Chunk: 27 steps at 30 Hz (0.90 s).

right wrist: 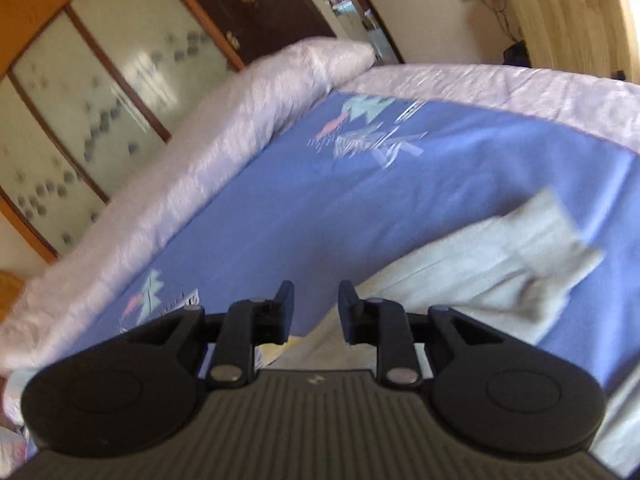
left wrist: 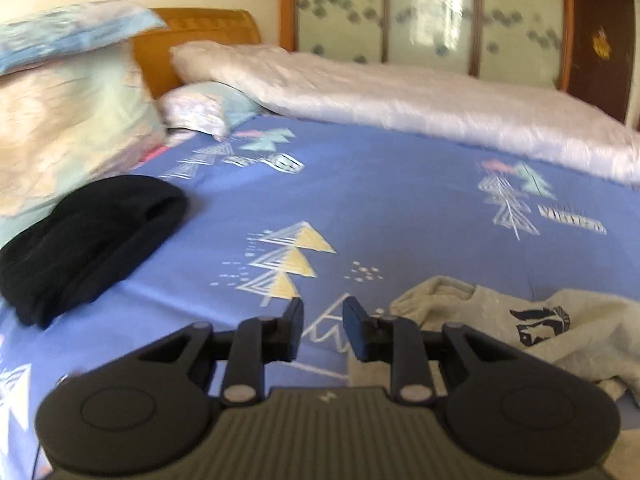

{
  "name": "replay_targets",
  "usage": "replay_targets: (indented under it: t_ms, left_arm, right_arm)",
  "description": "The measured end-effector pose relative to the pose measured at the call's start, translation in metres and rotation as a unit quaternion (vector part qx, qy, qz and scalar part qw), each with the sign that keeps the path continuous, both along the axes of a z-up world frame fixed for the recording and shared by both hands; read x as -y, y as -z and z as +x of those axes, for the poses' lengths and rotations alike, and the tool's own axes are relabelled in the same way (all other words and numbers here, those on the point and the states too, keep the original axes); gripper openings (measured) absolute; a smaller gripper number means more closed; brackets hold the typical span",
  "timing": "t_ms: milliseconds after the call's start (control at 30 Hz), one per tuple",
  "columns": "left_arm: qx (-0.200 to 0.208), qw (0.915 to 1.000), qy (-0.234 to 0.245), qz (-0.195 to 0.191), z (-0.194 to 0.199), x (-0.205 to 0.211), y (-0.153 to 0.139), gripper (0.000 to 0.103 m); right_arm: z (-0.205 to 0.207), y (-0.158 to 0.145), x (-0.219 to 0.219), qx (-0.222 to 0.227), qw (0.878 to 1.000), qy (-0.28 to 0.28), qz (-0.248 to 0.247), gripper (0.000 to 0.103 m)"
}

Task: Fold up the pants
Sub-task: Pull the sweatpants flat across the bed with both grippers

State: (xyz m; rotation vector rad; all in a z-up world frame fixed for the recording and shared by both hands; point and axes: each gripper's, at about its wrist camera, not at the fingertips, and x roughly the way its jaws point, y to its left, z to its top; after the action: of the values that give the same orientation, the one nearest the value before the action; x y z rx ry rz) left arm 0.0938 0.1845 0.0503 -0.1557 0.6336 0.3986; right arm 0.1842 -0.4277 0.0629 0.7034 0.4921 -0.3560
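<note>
Light grey pants [left wrist: 520, 320] with a dark printed logo lie crumpled on the blue patterned bed sheet [left wrist: 400, 208], to the right of my left gripper [left wrist: 322, 312]. That gripper is open and empty, hovering above the sheet just left of the pants' edge. In the right wrist view a grey pant leg [right wrist: 492, 256] stretches across the sheet [right wrist: 400, 184] to the right. My right gripper [right wrist: 315, 296] is open and empty, above the near edge of that leg.
A black folded garment [left wrist: 88, 240] lies at the left on the sheet. Pillows [left wrist: 68, 120] are stacked against the wooden headboard. A pale pink quilt [left wrist: 420, 100] lies along the far side, also in the right wrist view [right wrist: 180, 160]. A wardrobe [left wrist: 440, 12] stands behind.
</note>
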Motion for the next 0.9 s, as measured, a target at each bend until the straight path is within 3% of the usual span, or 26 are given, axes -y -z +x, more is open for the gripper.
replay_targets:
  t_ms: [100, 200, 267, 333, 400, 500, 567, 633, 733, 833, 900]
  left_arm:
    - [0.003, 0.9987, 0.049, -0.016, -0.004, 0.014, -0.011, 0.024]
    - [-0.003, 0.9915, 0.130, -0.001, 0.009, 0.055, -0.013, 0.024]
    - [-0.004, 0.9824, 0.186, 0.017, 0.016, 0.090, -0.009, 0.029]
    - [-0.013, 0.9696, 0.241, 0.040, 0.023, 0.127, -0.003, 0.041]
    - [-0.024, 0.9567, 0.284, 0.057, 0.027, 0.157, 0.008, 0.042]
    - [-0.067, 0.9458, 0.310, 0.071, 0.039, 0.185, 0.037, 0.042]
    - [-0.101, 0.9432, 0.307, 0.076, 0.048, 0.192, 0.055, 0.040]
    - [-0.105, 0.9419, 0.313, 0.061, 0.046, 0.194, 0.063, 0.020]
    - [-0.110, 0.9352, 0.331, 0.062, 0.037, 0.194, 0.058, 0.011]
    - [-0.101, 0.9255, 0.365, 0.020, 0.025, 0.187, 0.043, 0.011]
    - [-0.097, 0.9213, 0.376, 0.016, 0.016, 0.184, 0.039, 0.012]
  right_arm:
    - [-0.039, -0.003, 0.030, -0.008, 0.998, 0.038, -0.039, 0.027]
    - [-0.075, 0.006, 0.070, -0.026, 0.996, 0.080, -0.022, 0.027]
    - [-0.090, 0.017, 0.089, -0.035, 0.994, 0.104, 0.002, 0.027]
    - [-0.096, 0.029, 0.098, -0.052, 0.992, 0.114, 0.027, 0.028]
    - [-0.094, 0.040, 0.096, -0.068, 0.992, 0.097, 0.045, 0.028]
    - [-0.084, 0.050, 0.091, -0.091, 0.991, 0.090, 0.046, 0.034]
    - [-0.076, 0.054, 0.096, -0.087, 0.989, 0.112, 0.046, 0.043]
    - [-0.068, 0.058, 0.106, -0.083, 0.987, 0.126, 0.057, 0.043]
    - [-0.053, 0.057, 0.113, -0.090, 0.989, 0.104, 0.051, 0.007]
    - [-0.052, 0.032, 0.122, -0.041, 0.992, 0.122, 0.004, 0.007]
    - [-0.051, 0.023, 0.137, -0.024, 0.988, 0.155, -0.005, 0.007]
